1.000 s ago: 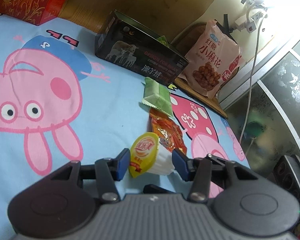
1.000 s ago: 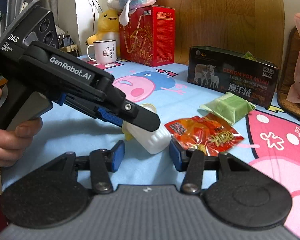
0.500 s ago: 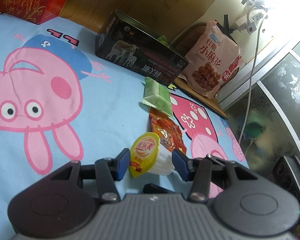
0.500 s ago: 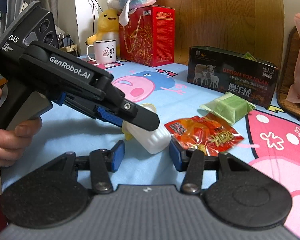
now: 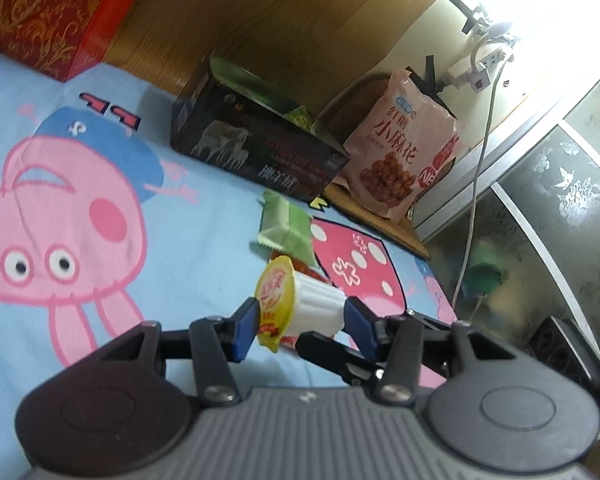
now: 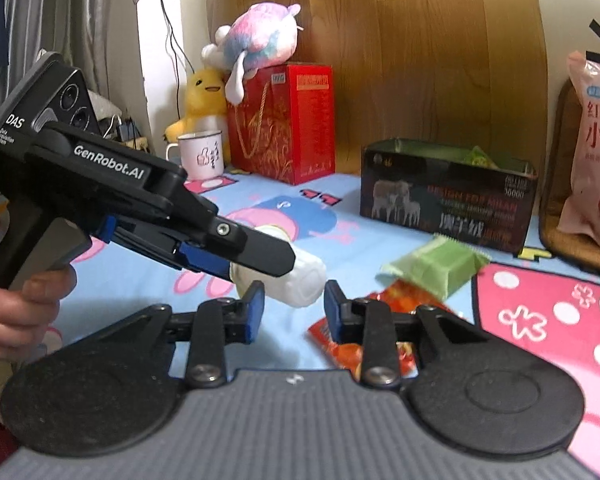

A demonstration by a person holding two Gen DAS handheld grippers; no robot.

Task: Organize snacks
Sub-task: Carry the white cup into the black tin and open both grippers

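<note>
Right wrist: cartoon-pig bedsheet (image 6: 360, 236), wooden headboard (image 6: 420, 40).

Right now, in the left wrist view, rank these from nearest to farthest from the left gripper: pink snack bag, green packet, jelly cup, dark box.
1. Jelly cup: clamped between the left gripper pads.
2. Green packet: lying on the bedsheet just beyond the cup.
3. Dark box: behind the packet, against the wooden board.
4. Pink snack bag: propped upright, beyond the box's right end.

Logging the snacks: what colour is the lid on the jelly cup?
Yellow with red print, on the jelly cup; clearest in the left wrist view.
</note>
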